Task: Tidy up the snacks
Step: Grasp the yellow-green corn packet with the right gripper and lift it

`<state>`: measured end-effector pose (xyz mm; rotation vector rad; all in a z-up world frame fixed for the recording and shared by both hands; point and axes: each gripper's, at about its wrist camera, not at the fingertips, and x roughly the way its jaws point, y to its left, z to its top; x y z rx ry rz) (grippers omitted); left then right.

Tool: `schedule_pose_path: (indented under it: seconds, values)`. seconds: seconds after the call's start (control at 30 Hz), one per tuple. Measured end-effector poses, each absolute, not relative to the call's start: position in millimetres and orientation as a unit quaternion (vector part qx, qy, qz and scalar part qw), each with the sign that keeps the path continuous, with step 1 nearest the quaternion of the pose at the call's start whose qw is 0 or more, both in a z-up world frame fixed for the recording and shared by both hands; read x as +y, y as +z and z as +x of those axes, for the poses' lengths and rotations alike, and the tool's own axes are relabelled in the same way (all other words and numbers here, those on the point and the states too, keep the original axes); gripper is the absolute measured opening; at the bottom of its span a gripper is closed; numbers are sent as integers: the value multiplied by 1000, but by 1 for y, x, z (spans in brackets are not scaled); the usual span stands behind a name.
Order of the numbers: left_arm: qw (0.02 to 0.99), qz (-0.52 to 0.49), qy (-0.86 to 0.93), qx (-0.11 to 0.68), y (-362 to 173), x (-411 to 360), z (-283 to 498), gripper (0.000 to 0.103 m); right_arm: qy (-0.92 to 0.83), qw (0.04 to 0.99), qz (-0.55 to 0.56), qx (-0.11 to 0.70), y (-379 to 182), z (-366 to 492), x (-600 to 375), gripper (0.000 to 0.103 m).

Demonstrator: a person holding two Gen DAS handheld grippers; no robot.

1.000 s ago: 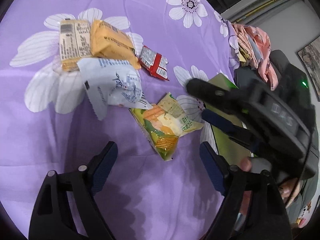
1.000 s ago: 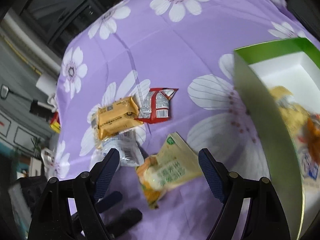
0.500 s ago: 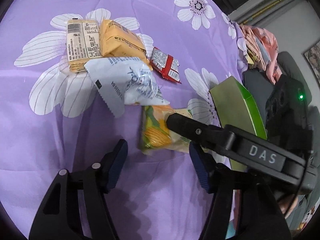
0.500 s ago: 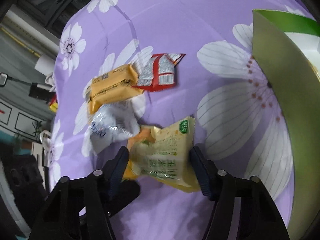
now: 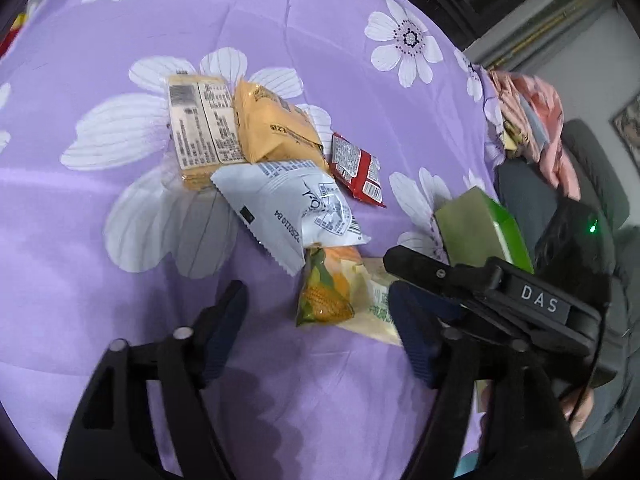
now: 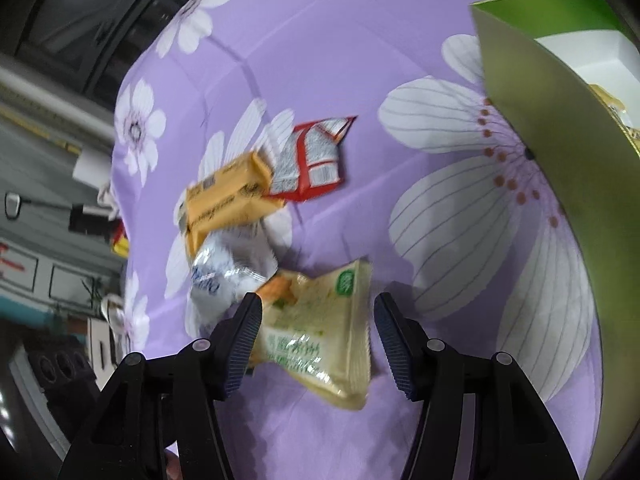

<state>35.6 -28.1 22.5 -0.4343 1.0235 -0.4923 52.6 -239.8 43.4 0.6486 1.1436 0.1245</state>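
A yellow-green snack bag (image 6: 320, 328) lies between my right gripper's (image 6: 316, 340) open fingers, which close in around it; whether they touch it I cannot tell. It also shows in the left wrist view (image 5: 340, 296), partly hidden by the right gripper (image 5: 492, 300). My left gripper (image 5: 320, 332) is open and empty above the purple flowered cloth. Beyond lie a white bag (image 5: 292, 208), an orange pack (image 5: 276, 128), a beige cracker pack (image 5: 200, 132) and a red packet (image 5: 356, 168). A green box (image 6: 552, 120) stands at the right.
The green box (image 5: 480, 232) holds some snacks inside (image 6: 616, 116). Pink clothing (image 5: 532, 120) and a dark chair lie past the table's far right edge. Furniture shows beyond the left edge in the right wrist view.
My right gripper has moved down onto the yellow-green bag and its fingers have narrowed around it. The left gripper has drifted slightly, staying open.
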Motion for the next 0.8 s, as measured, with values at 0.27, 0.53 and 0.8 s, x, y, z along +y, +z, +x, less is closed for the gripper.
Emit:
schedule_pose_path:
  seconds: [0.27,0.53,0.8]
  values:
    - [817,-165,-260,487,14,-48,45,58,74,778,320,536,33,57,-241,60]
    - [798,-184,-292,494,14,-58,40,37,100,771,310,547,34,56,-230,49]
    - [810,-171,-307,469,37,-73,25,35,88,788,313,523,54,40,-236,46]
